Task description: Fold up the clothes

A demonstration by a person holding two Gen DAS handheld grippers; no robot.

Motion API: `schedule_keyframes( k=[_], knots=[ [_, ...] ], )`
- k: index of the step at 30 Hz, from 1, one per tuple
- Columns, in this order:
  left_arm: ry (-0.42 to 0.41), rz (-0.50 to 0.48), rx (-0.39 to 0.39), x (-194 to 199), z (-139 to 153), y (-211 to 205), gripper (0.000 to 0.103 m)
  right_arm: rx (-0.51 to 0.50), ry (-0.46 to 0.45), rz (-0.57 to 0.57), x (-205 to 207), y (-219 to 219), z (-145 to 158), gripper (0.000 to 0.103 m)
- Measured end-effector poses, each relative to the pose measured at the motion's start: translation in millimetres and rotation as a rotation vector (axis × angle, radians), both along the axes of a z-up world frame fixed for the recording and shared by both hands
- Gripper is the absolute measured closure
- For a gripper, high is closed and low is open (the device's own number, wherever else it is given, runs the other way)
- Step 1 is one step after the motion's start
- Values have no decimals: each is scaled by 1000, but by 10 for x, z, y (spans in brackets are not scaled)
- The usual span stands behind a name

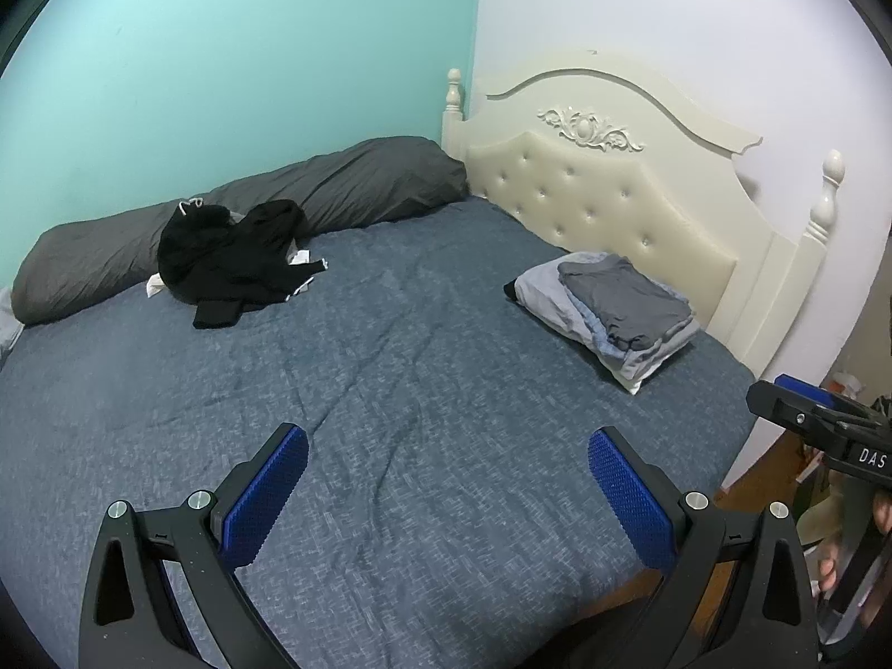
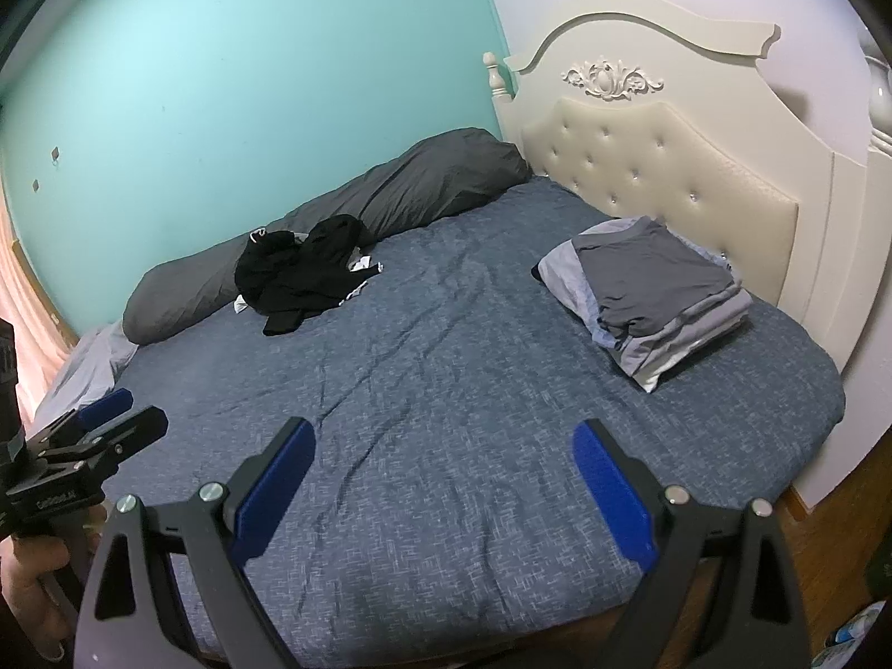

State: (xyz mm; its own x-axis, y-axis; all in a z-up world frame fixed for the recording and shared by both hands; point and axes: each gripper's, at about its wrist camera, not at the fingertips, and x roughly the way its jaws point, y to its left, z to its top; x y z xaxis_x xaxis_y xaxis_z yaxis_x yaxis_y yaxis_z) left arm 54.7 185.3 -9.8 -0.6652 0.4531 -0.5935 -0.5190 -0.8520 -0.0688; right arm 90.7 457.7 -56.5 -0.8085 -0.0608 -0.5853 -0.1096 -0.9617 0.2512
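Heathered blue bedspread, crumpled black garment, flat folded stack; both tongs spread, empty.

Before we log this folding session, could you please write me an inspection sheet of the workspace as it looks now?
Surface: bed with blue-grey cover, lightly wrinkled, middle bare.
Job's things: crumpled black garment at the far side by the teal wall, white fabric showing under its edges; folded stack of grey clothes near the headboard.
Clutter: long dark grey pillow along the wall; a pale cloth at the bed's far left corner.
Grippers: left gripper open, empty, above the near edge; right gripper open, empty, alongside.
Cables: nothing seen.
Surroundings: cream tufted headboard, teal wall, wooden floor with blurred items at right.
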Motion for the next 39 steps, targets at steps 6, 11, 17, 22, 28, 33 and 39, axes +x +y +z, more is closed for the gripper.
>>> schedule_keyframes(
  k=[6, 11, 17, 22, 28, 33, 39],
  knots=[
    [6, -8, -6, 18, -18, 33, 0, -4, -4, 1, -7, -3, -19, 8],
    [5, -16, 1, 22, -17, 48, 0, -2, -3, 3, -6, 0, -15, 8],
    [1, -14, 5, 12, -12, 47, 0, 5, 2, 1, -1, 2, 3, 8],
    [3, -12, 4, 14, -19, 65, 0, 9, 1, 2, -7, 8, 7, 8],
    [10, -13, 3, 21, -27, 96, 0, 15, 1, 3, -9, 10, 6, 8],
    [12, -18, 7, 31, -28, 115, 0, 19, 3, -3, -6, 21, 15, 8],
    [20, -17, 4, 14, -17, 128, 0, 18, 3, -6, -8, 26, 9, 8]
  ],
)
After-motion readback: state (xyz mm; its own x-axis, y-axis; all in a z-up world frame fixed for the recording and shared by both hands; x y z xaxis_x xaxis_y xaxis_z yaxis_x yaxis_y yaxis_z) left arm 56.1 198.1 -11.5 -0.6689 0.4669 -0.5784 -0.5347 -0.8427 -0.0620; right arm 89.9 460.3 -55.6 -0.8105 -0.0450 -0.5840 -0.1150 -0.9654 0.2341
